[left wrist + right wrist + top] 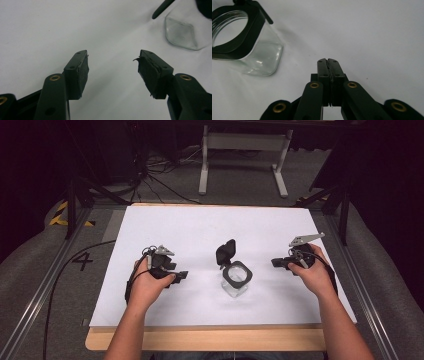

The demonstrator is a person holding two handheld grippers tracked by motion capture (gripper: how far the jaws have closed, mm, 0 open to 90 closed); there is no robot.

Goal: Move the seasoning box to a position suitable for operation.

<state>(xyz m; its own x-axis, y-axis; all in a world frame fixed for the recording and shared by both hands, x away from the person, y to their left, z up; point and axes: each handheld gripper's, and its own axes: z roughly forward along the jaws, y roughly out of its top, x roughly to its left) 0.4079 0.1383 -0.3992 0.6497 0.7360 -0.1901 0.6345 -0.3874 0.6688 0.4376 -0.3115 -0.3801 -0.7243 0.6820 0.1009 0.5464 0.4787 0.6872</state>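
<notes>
A clear square glass jar (236, 280) with a black collar stands in the middle of the white board, its black flip lid (226, 252) hinged open and tilted up behind it. Left of the jar, my left gripper (181, 276) rests low over the board, open, with nothing between its pads (82, 72); the jar's glass base (181, 33) shows at the upper right of the left gripper view. My right gripper (276, 263) sits to the right of the jar, shut and empty, its tips pressed together (328, 63). The jar's open mouth (239, 37) lies at the upper left of the right gripper view.
The white board (200, 225) lies on a wooden tabletop (210, 340). A black cable (65, 270) trails off the left side. Metal rails (40, 285) flank the table, and a white frame (245, 150) stands on the floor beyond.
</notes>
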